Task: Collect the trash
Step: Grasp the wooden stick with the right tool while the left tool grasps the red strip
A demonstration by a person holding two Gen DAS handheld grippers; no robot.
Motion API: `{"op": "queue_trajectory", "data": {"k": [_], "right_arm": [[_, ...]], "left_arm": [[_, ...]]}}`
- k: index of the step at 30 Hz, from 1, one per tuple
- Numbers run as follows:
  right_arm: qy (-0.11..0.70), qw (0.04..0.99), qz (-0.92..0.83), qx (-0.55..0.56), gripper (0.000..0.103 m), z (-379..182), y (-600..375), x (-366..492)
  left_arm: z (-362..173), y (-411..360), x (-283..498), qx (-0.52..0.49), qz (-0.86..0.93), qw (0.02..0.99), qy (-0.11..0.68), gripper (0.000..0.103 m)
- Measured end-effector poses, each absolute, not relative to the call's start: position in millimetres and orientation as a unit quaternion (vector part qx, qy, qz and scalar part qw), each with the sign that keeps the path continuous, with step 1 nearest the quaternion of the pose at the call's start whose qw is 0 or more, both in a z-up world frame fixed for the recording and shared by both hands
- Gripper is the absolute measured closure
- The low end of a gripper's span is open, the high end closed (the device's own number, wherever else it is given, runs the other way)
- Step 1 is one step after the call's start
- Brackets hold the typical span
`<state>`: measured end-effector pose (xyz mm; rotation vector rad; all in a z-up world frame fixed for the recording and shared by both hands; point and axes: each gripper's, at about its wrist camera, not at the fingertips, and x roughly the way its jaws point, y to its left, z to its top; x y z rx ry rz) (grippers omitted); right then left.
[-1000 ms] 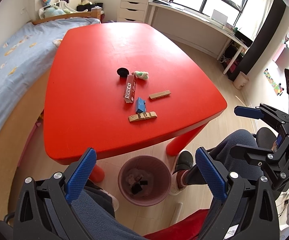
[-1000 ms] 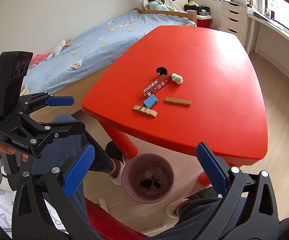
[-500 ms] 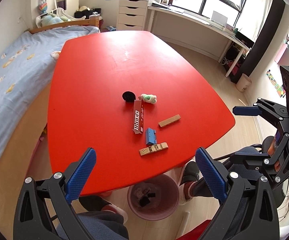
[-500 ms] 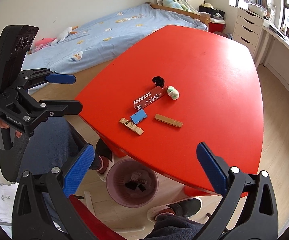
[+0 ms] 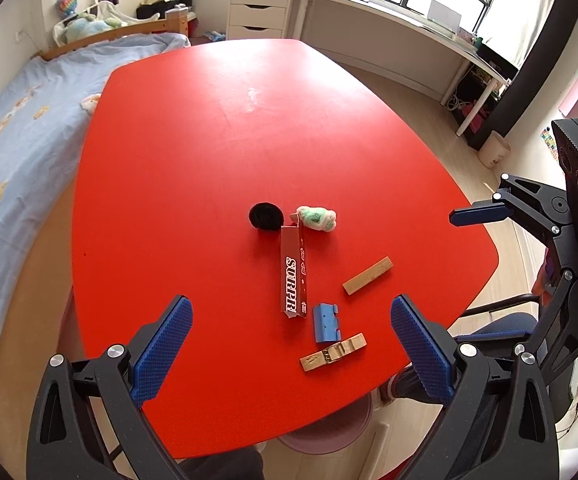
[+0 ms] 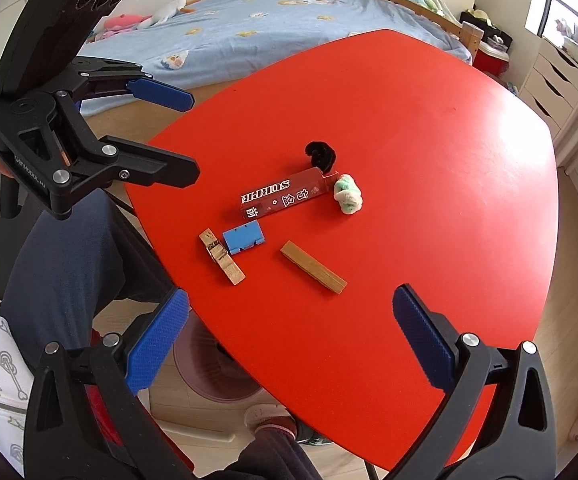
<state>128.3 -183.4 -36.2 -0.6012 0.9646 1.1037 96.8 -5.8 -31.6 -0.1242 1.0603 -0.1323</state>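
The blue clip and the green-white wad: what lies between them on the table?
The long red box lies between the blue clip and the green-white wad, on the red table. The left wrist view shows it.

Red table (image 5: 217,152), blue clip (image 5: 326,322)

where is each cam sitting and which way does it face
Left wrist: on the left gripper, looking down across the red table; the right gripper and a knee show.
Right wrist: on the right gripper, facing the table and bed; the left gripper and legs show.
Shared: the red box and pink bin.
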Motion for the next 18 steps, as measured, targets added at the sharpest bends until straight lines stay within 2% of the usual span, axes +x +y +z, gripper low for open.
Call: {"op": "queue_trajectory", "data": {"k": [11, 13, 15, 17, 18], "right_arm": [[0.431, 0.667, 0.529, -0.3, 0.004, -68.4, -160.1, 152.9], [0.428, 0.663, 0.534, -0.304, 0.009, -72.8, -158.6, 154.8], [0.432, 0.658, 0.534, -0.31, 0.022, -79.3, -156.5, 156.3], [0.435, 0.653, 0.535, -0.314, 0.026, -84.7, -153.8, 157.0], [0.437, 0.651, 0.535, -0.314, 0.029, -86.6, -152.8, 157.0]], "left_arm": [[-75.4, -10.1, 141.9, -0.067, -0.065, 0.83, 0.55, 0.008], [-81.8, -11.2, 145.6, -0.067, -0.066, 0.826, 0.555, 0.008], [-87.0, -12.4, 148.4, -0.067, -0.065, 0.824, 0.56, 0.008], [-90.3, -12.9, 151.1, -0.068, -0.063, 0.822, 0.562, 0.009], [-91.9, -13.3, 151.8, -0.07, -0.063, 0.821, 0.563, 0.012]]}}
